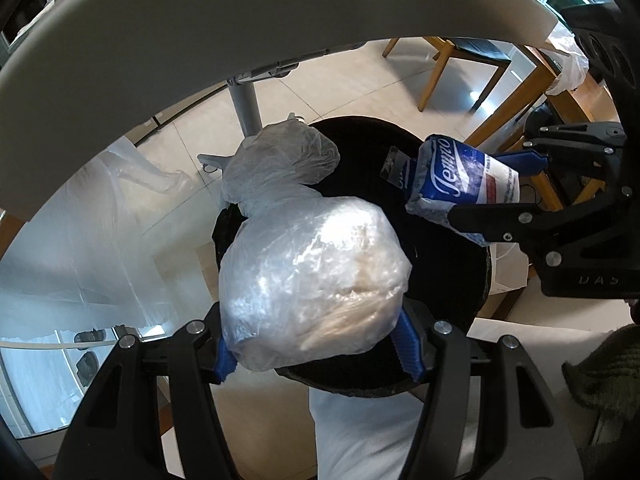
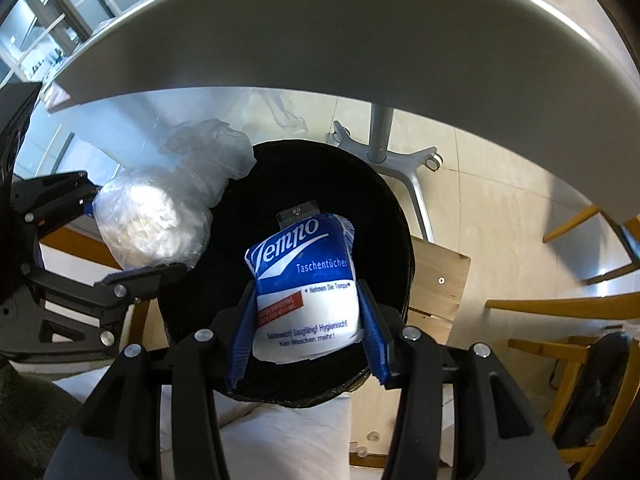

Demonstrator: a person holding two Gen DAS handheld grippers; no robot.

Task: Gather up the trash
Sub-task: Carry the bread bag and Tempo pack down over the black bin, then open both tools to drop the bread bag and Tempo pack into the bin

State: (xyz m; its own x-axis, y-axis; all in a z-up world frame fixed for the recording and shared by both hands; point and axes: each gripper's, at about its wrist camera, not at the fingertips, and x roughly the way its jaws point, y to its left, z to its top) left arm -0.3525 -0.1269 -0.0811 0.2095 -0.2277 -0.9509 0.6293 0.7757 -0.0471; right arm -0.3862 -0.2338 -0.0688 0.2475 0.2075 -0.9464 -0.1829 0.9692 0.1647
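My left gripper [image 1: 316, 344] is shut on a knotted clear plastic bag [image 1: 312, 268] stuffed with pale crumpled waste, held just above the mouth of a round black bin [image 1: 440, 280]. My right gripper [image 2: 306, 336] is shut on a blue and white Tempo tissue pack [image 2: 304, 280], hanging over the same black bin [image 2: 384, 208]. In the left wrist view the right gripper [image 1: 492, 196] and its tissue pack [image 1: 460, 184] appear on the right. The right wrist view shows the left gripper [image 2: 132, 240] with the plastic bag [image 2: 156, 224] at the left rim. The bin's inside is dark.
A grey table top [image 1: 200, 24] arches over the scene, its wheeled pedestal [image 2: 384, 148] beside the bin. Wooden chairs [image 1: 460, 68] stand on the tiled floor to the right. Sheer plastic sheeting [image 1: 80, 220] hangs at the left. A white cushion [image 2: 280, 432] lies below the bin.
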